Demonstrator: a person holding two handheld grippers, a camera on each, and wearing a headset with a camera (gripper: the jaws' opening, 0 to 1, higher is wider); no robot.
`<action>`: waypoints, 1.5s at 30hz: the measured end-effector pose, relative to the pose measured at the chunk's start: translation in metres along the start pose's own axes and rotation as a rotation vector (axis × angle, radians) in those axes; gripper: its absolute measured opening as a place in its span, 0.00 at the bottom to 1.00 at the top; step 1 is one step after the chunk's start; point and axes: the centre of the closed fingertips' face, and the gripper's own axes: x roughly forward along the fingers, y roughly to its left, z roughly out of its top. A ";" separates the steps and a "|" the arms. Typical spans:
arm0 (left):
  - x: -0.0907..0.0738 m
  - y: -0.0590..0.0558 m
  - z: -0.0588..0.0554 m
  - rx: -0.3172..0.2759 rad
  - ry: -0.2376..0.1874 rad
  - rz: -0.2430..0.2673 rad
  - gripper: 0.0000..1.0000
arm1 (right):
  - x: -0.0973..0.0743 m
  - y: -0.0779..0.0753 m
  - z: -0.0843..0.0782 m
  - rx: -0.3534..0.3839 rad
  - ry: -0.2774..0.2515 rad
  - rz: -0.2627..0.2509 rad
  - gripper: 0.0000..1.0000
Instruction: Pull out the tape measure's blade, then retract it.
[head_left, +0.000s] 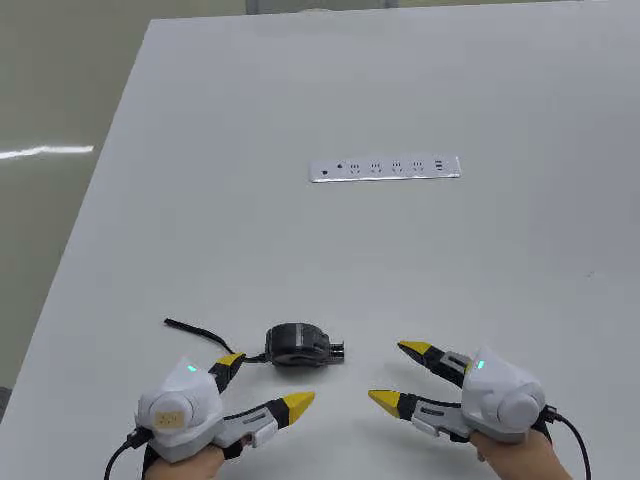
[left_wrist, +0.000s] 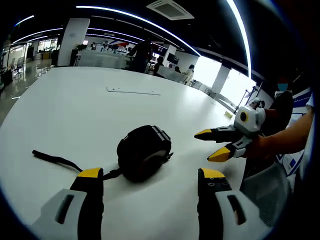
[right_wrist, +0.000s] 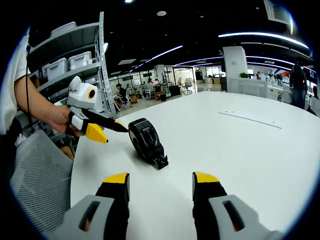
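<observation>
I have the tape measure (head_left: 296, 345) lying on the white counter (head_left: 400, 260), near its front edge, between my two tools and touched by neither. The left tool (head_left: 270, 380) is released, its yellow-tipped jaws spread wide just in front of the black case. The right tool (head_left: 390, 372) is released too, jaws apart, a little way off to the case's right.

The head view gives me the layout from above. A black wrist strap (head_left: 195, 333) trails left from the case, and a white power strip (head_left: 385, 168) lies well apart, farther back on the counter.

The left gripper view adds the case's rounded back and the strap's join to it, with the right tool coming in from the right. The mouth of the case is hidden on that side.

The right gripper view shows what the others blur: the blade's end hook (right_wrist: 161, 161) sits tight at the case mouth and points toward me. It also shows metal shelving (right_wrist: 75, 55) with storage bins behind the left tool.

I cannot read any markings on the case, and both wrists are cut off at the bottom of the head view.
</observation>
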 end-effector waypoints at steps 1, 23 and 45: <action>-0.001 0.000 -0.001 0.000 0.001 0.001 0.75 | -0.001 0.000 0.000 0.000 -0.002 -0.002 0.51; -0.031 0.006 -0.012 -0.010 -0.024 0.011 0.75 | -0.021 0.002 0.001 0.021 -0.026 -0.052 0.53; -0.068 0.005 -0.030 -0.016 -0.026 0.007 0.76 | -0.058 0.005 -0.004 0.035 -0.040 -0.097 0.59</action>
